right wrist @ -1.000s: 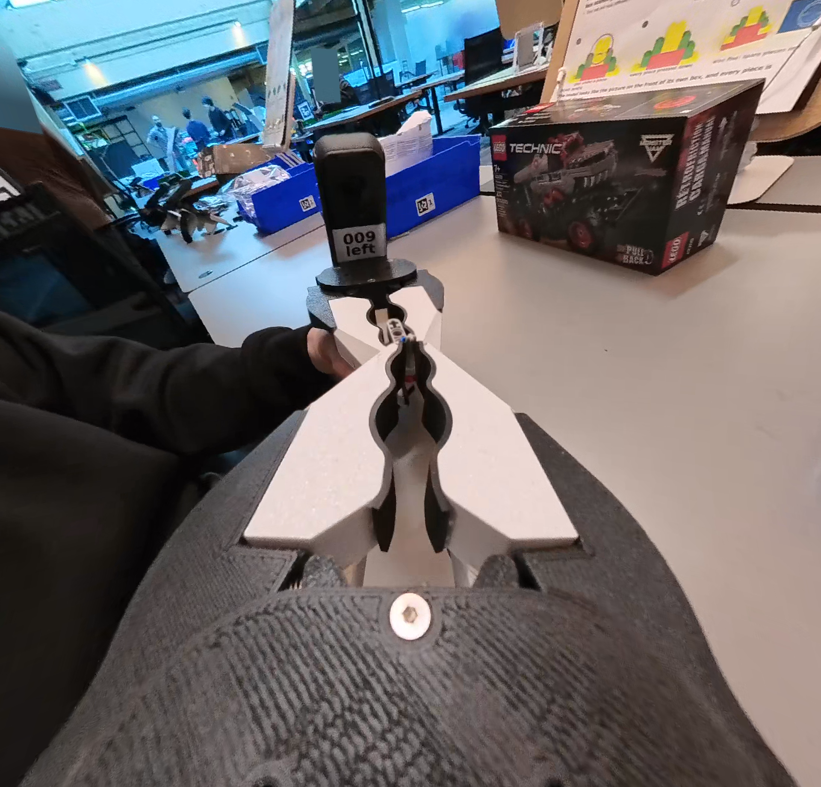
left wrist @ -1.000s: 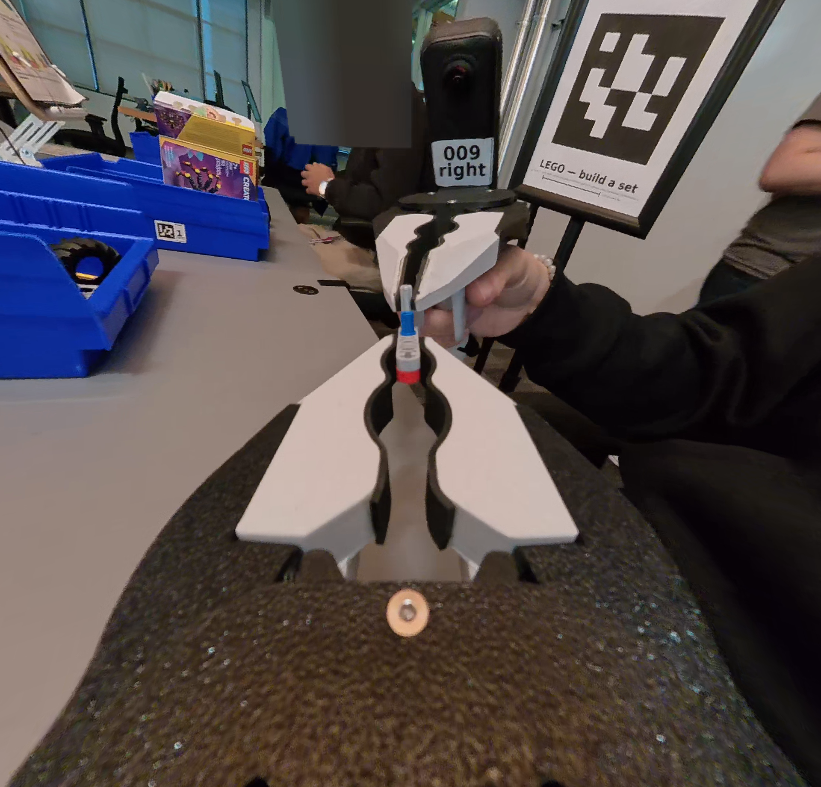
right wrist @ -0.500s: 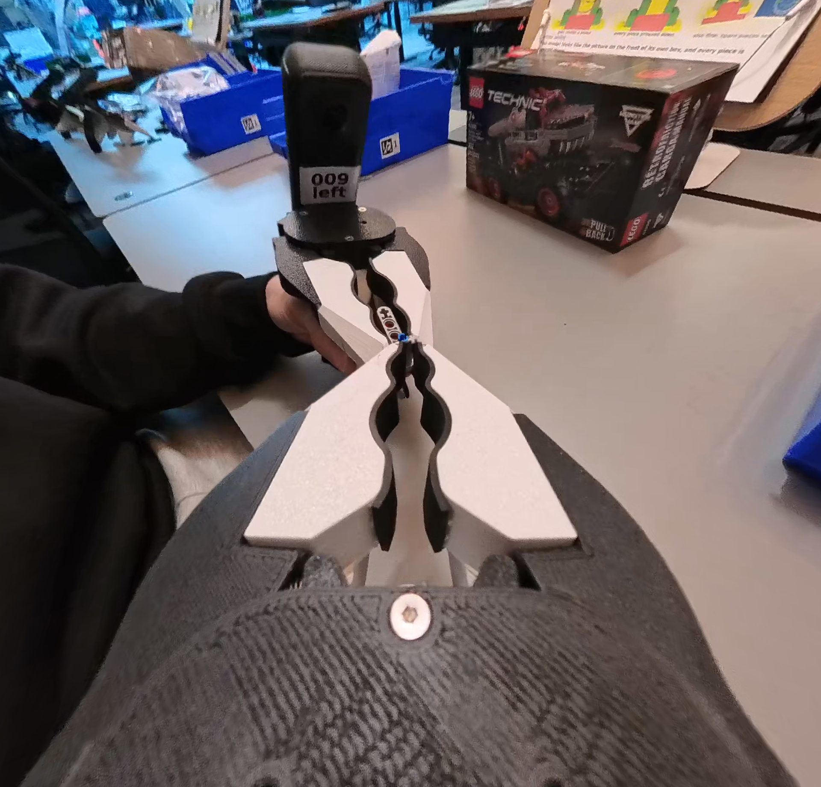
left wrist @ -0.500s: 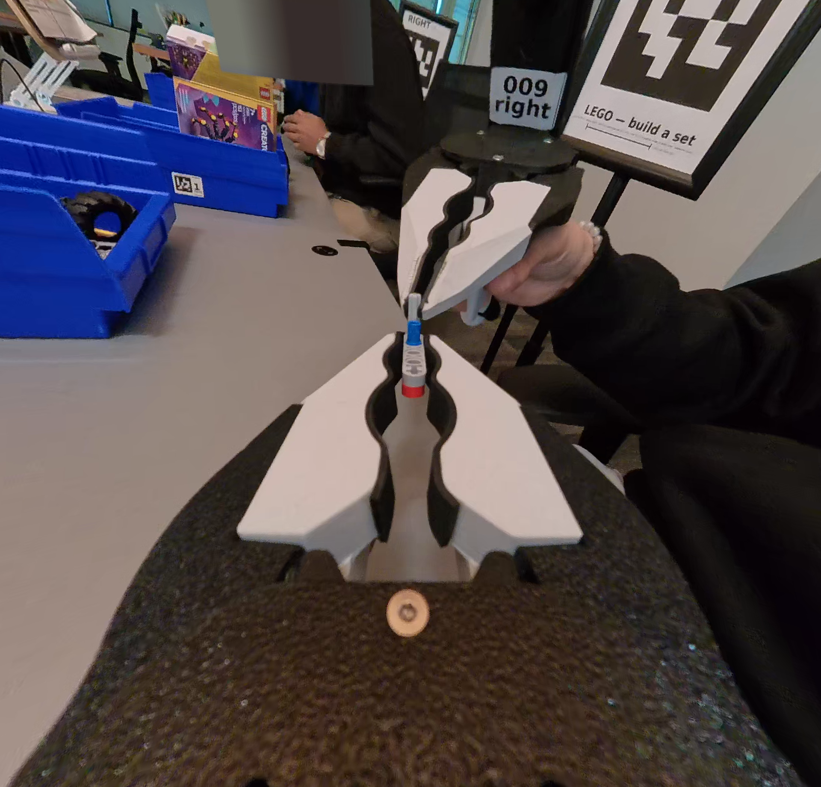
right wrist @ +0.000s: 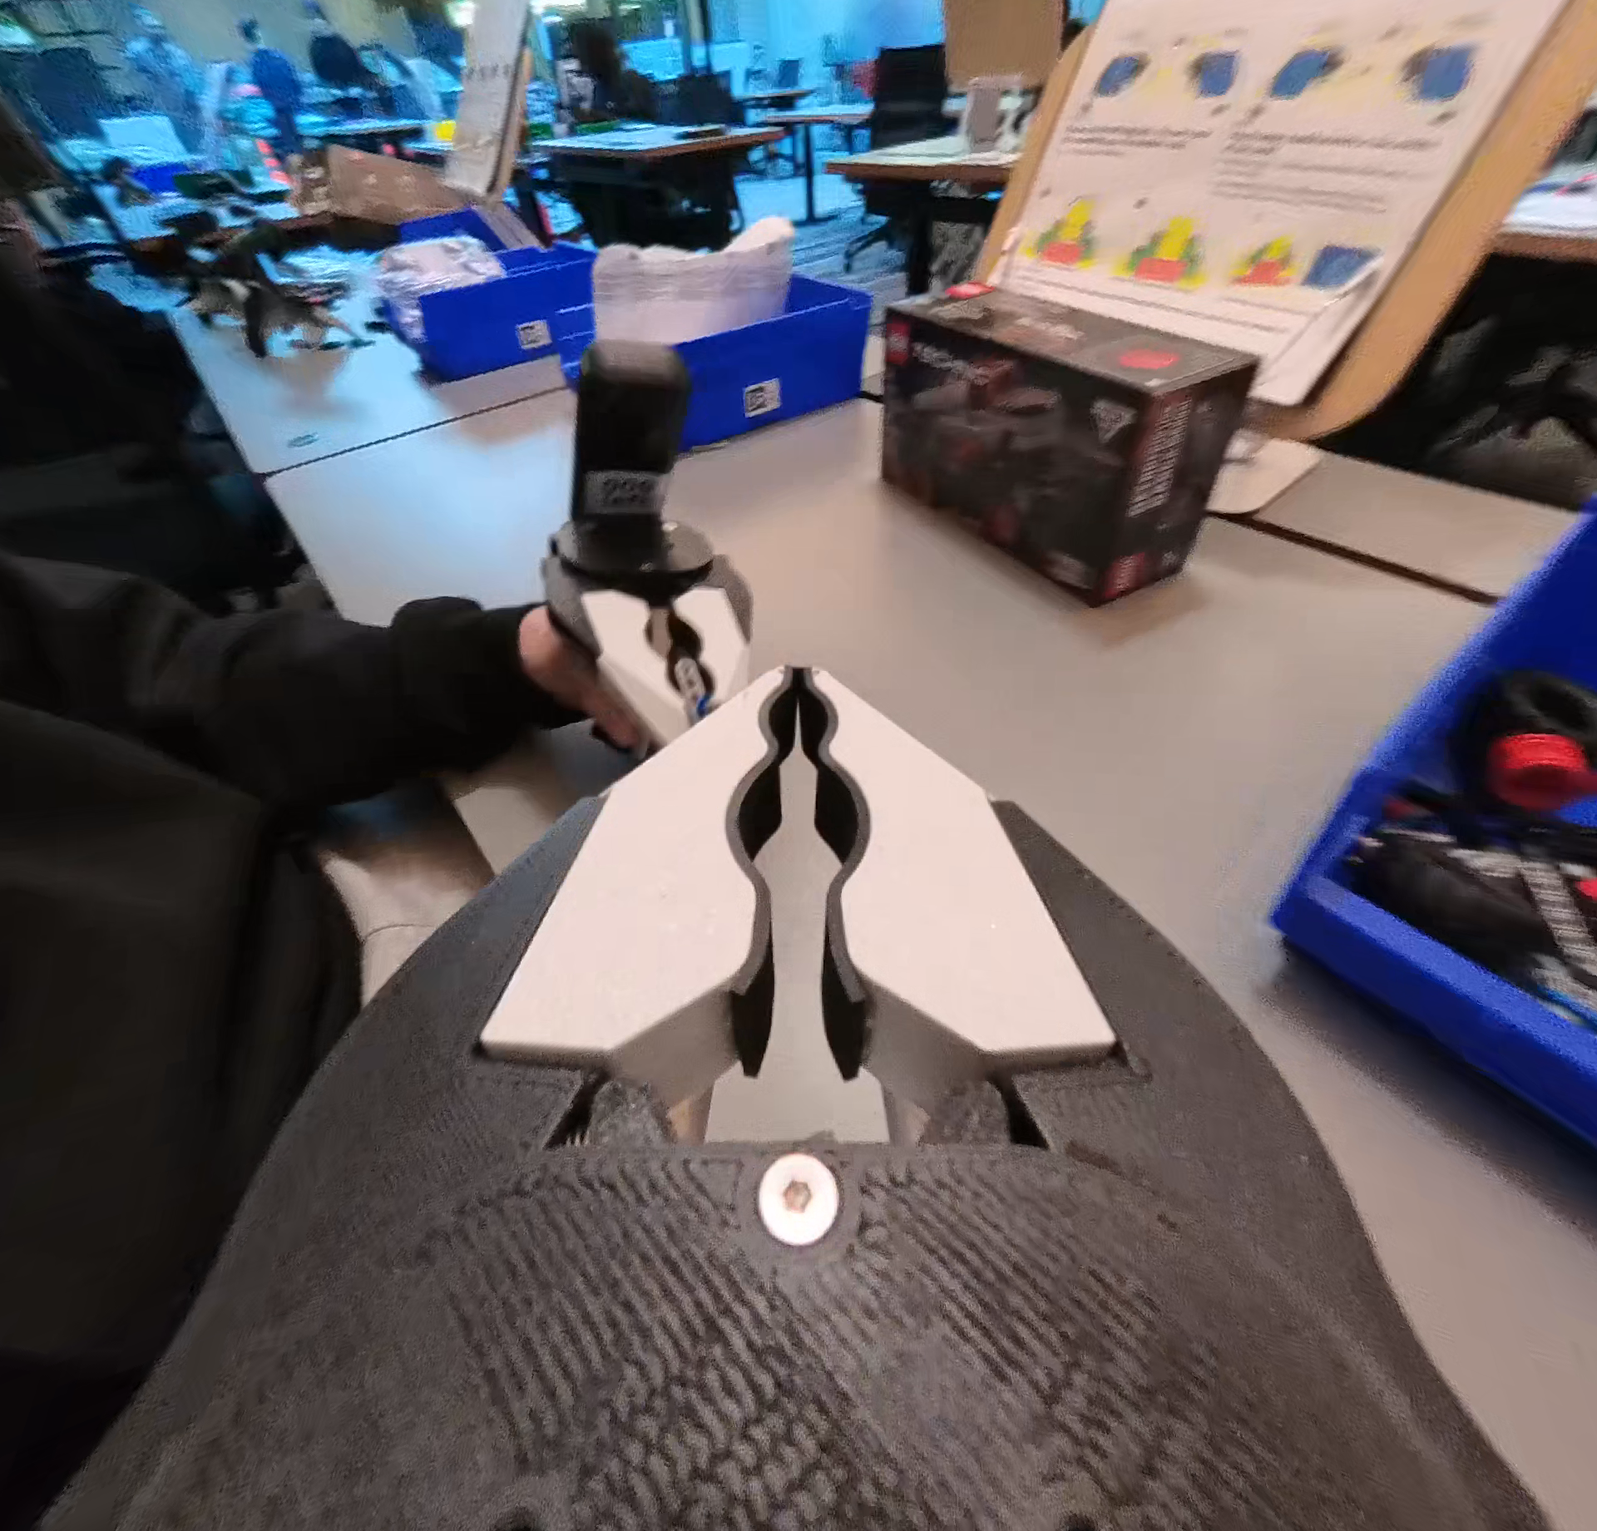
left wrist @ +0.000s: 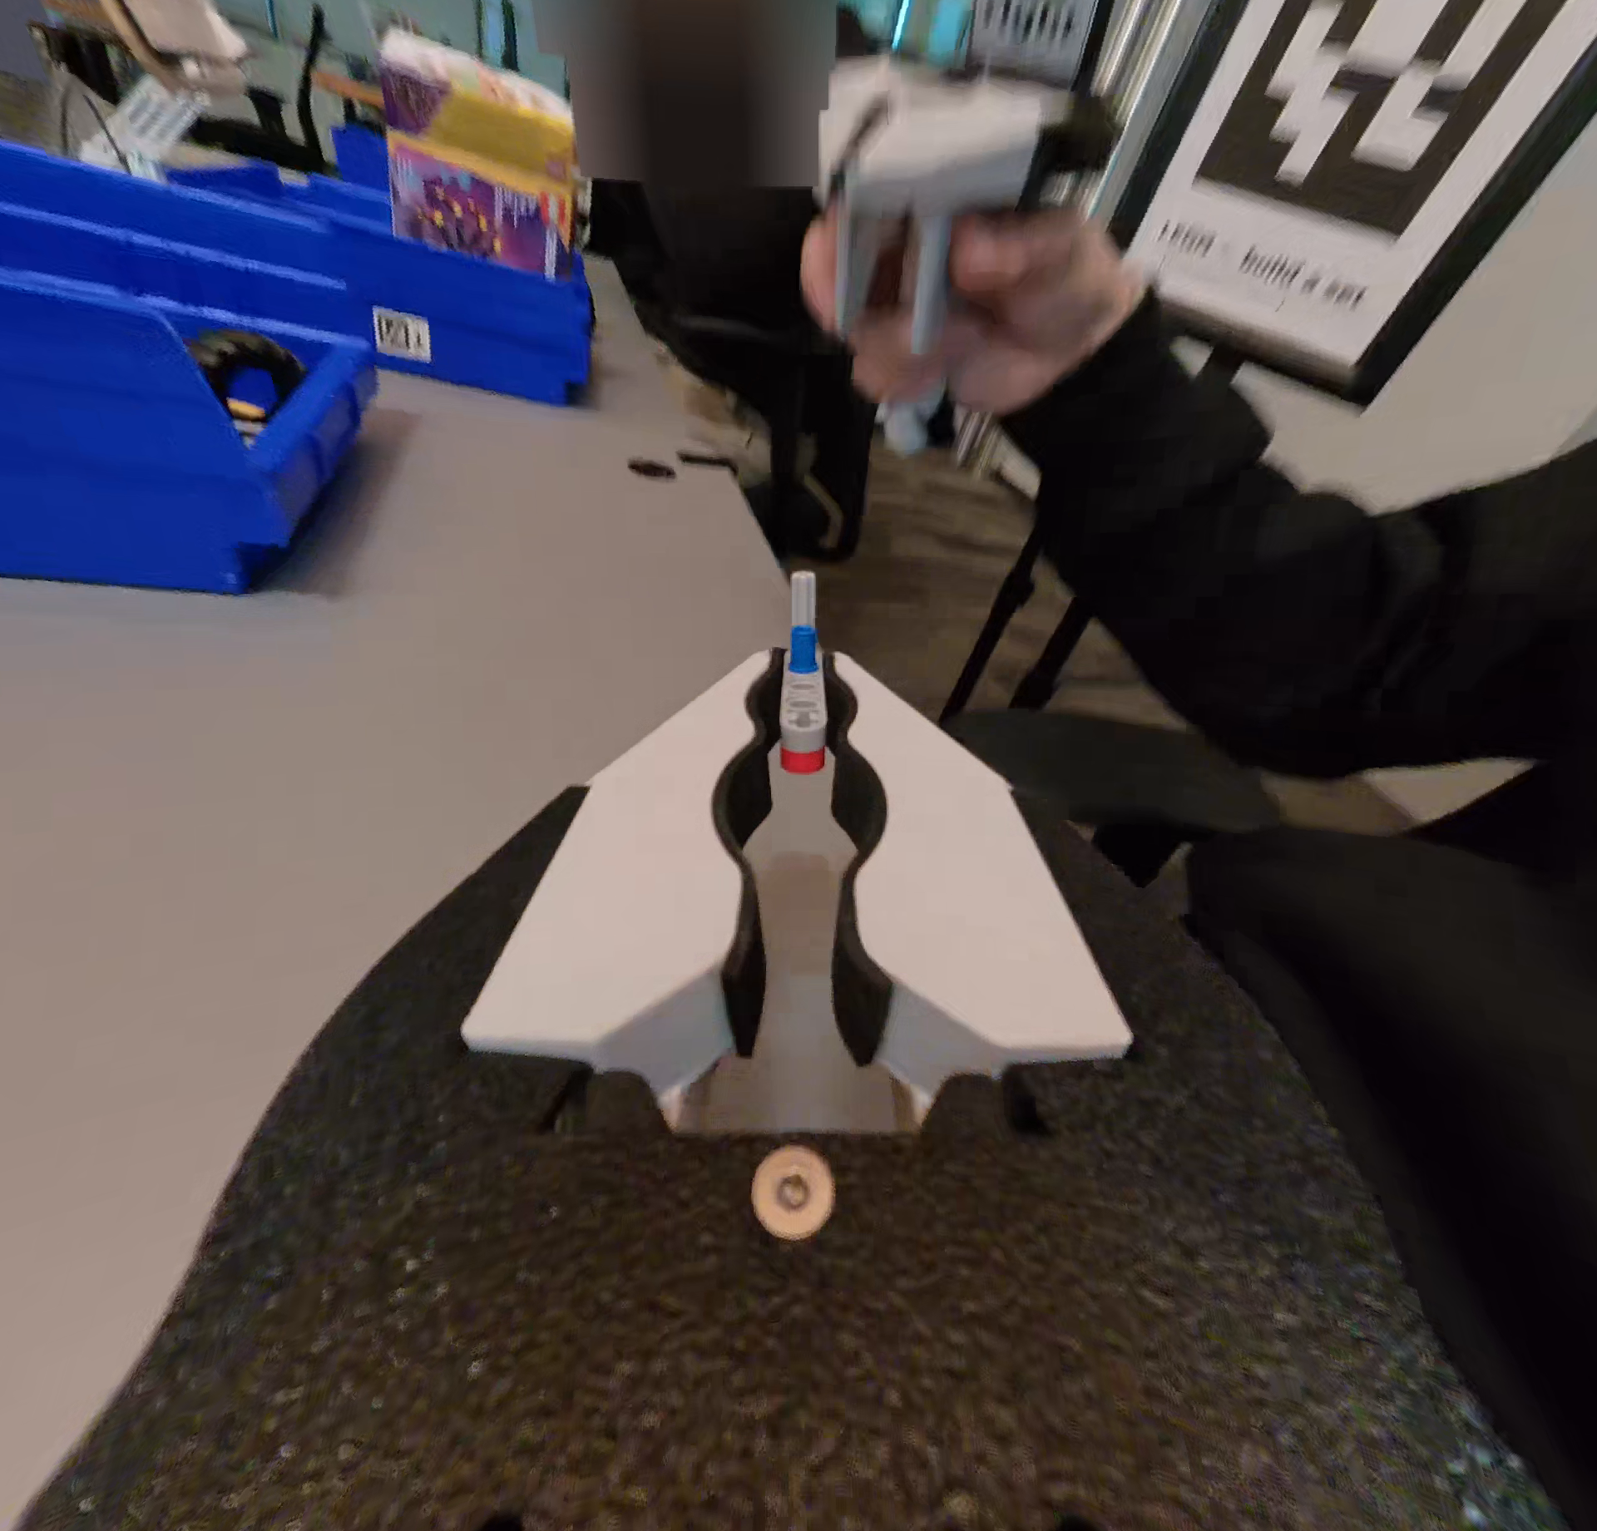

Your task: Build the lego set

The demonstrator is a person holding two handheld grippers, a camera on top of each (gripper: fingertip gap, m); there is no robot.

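Over grey table (left wrist: 259, 798), left gripper (left wrist: 802, 677) pinches a lego piece (left wrist: 802, 703); right gripper (right wrist: 797, 679) is closed, empty.

Framed marker sign (left wrist: 1348, 133); propped instruction board (right wrist: 1279, 159).

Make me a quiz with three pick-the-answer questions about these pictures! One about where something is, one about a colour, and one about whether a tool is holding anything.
1. Where is the small lego assembly?
A. in a blue bin
B. between the left tool's tips
C. on the black lego box

2. What colour is its near end?
A. red
B. green
C. yellow

3. What is the right tool doing?
A. gripping a wheel
B. wide open
C. shut, holding nothing

Answers:
1 B, the left tool pinches it at the tips.
2 A, a red piece sits below the grey part.
3 C, its tips meet with nothing between them.
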